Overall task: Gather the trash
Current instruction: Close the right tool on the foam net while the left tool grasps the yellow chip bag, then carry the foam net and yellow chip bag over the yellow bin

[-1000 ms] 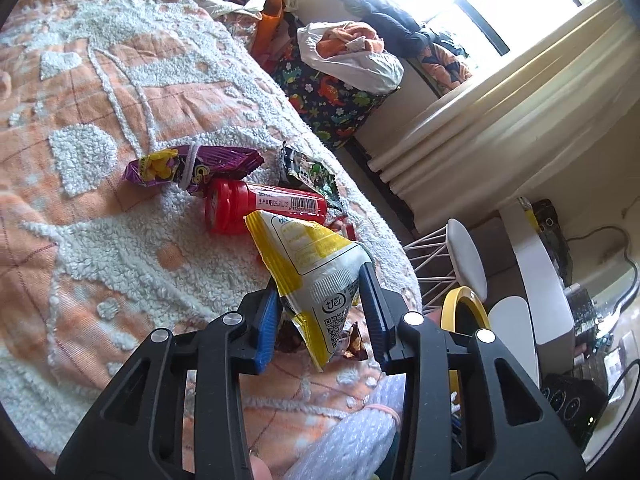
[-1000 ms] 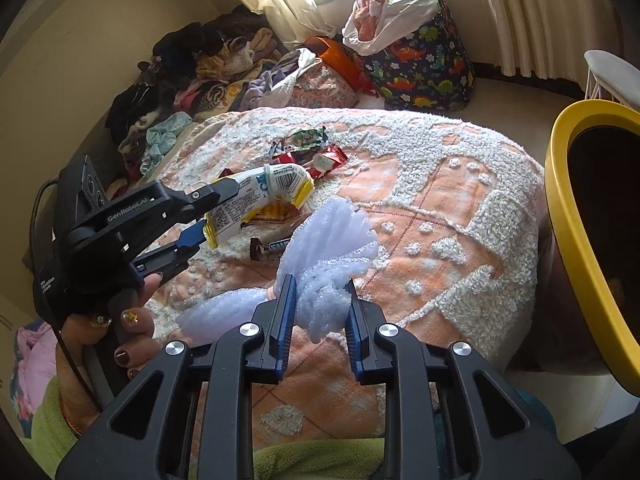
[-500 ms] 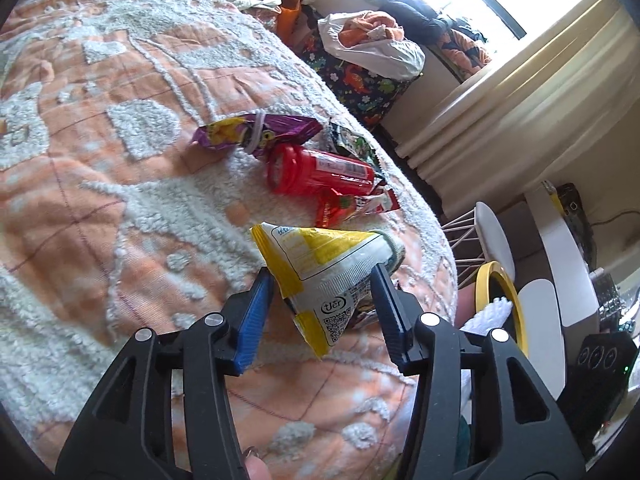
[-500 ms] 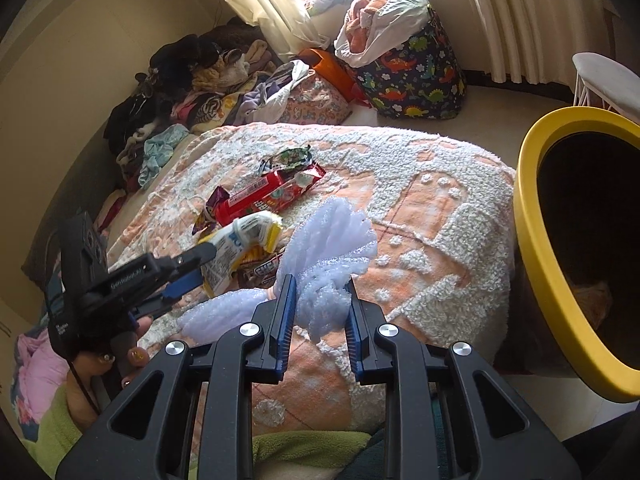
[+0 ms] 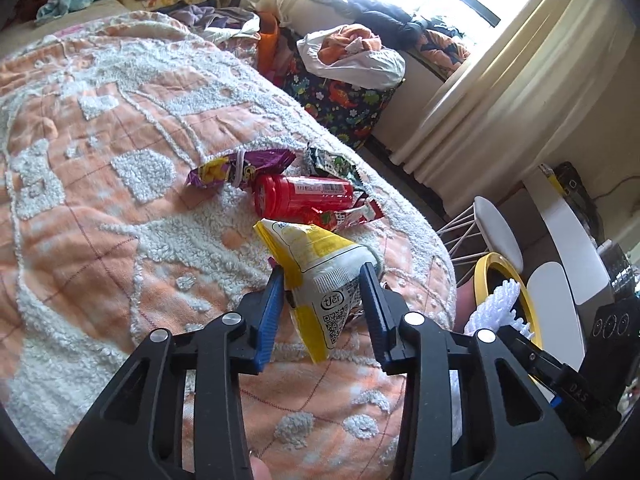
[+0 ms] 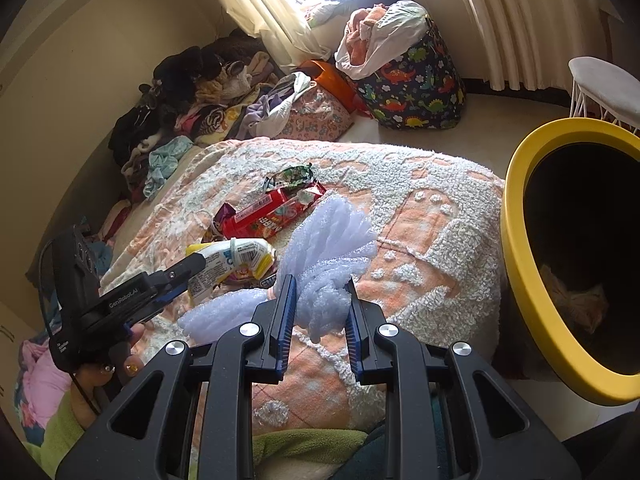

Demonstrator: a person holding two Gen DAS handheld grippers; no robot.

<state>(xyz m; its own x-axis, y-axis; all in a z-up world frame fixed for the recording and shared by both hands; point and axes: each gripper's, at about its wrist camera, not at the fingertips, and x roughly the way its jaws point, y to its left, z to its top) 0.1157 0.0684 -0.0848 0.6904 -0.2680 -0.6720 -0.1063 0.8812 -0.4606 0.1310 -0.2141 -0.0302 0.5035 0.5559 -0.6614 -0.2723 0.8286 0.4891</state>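
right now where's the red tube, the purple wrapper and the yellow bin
red tube (image 5: 306, 196), left wrist view, middle of its body
purple wrapper (image 5: 260, 162), left wrist view, its purple middle
yellow bin (image 6: 520, 264), right wrist view, left side of its rim

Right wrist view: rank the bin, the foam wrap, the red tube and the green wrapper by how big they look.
1. bin
2. foam wrap, though nearness inflates it
3. red tube
4. green wrapper

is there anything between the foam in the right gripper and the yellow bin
Nothing visible. The right hand-held gripper holds the white foam sheet; only bedspread lies below the path to the yellow bin, whose mouth is open.
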